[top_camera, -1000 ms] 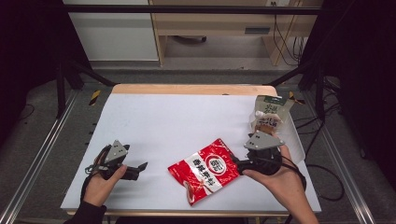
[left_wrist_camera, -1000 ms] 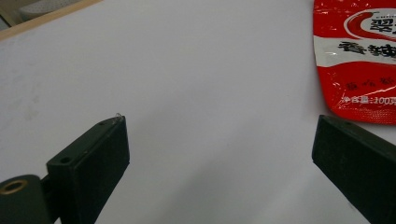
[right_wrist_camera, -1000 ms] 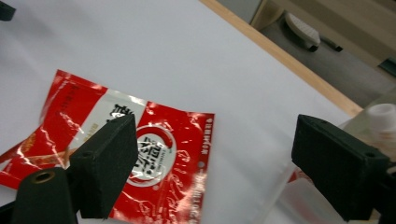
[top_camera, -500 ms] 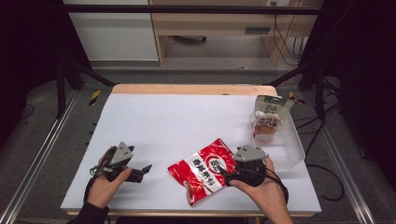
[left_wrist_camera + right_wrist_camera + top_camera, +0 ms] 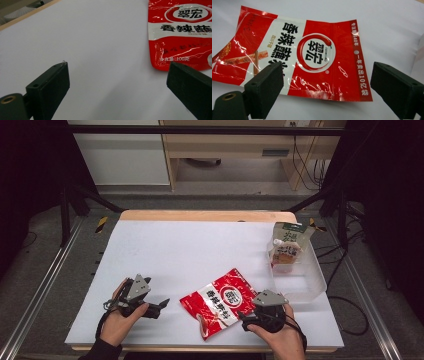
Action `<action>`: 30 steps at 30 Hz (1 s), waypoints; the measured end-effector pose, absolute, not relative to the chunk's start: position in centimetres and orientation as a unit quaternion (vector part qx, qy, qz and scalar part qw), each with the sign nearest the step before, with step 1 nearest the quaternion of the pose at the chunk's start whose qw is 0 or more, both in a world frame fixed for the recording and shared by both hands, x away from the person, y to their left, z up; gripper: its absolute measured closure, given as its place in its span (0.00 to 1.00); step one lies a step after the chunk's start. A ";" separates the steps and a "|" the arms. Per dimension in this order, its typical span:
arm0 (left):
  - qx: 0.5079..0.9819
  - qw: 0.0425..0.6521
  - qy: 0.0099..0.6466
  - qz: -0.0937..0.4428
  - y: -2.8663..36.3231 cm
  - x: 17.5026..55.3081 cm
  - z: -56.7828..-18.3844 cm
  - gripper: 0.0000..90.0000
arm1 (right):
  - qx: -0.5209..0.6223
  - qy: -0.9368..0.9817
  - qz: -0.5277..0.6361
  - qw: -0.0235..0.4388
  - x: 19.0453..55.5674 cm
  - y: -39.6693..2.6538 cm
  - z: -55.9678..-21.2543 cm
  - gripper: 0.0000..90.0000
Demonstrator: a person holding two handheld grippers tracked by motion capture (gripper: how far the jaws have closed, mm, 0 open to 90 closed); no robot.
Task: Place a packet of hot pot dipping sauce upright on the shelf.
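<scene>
Pouch: glossy red-and-white foil snack pouch (image 5: 222, 303) lies flat near the front edge of the white counter (image 5: 190, 250), between the two hands, untouched.
Right hand-held gripper: the right hand-held gripper (image 5: 325, 85) sits just beside the pouch's right edge, jaws spread wide and holding nothing; they straddle the pouch's near edge without closing on it.
Left hand-held gripper: the left hand-held gripper (image 5: 117, 82) rests low on the counter, well apart from the pouch, jaws wide open and empty.
Bin: clear plastic rectangular bin (image 5: 310, 285) at the right edge, with a green-topped printed carton (image 5: 287, 247) standing at its far end.
Progress: judging by this, one item is binned; the pouch has yet to be gripped, lifted and carried over.
</scene>
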State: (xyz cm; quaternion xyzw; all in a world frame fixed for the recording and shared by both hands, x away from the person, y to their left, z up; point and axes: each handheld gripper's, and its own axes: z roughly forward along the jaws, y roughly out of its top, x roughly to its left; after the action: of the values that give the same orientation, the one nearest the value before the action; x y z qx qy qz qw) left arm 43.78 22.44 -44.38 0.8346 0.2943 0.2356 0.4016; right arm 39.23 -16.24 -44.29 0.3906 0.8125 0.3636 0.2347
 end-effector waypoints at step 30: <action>0.851 0.393 0.267 0.224 19.1 43.3 -45.2 0.05 | 0.454 0.821 0.305 0.163 39.9 -17.9 -47.3 0.12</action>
State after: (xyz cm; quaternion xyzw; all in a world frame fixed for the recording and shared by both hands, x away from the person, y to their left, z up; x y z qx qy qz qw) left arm 43.28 19.06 -45.20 0.8507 0.2674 0.2242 0.3931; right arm 39.94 -17.88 -47.30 0.4540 0.8210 0.3053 0.1631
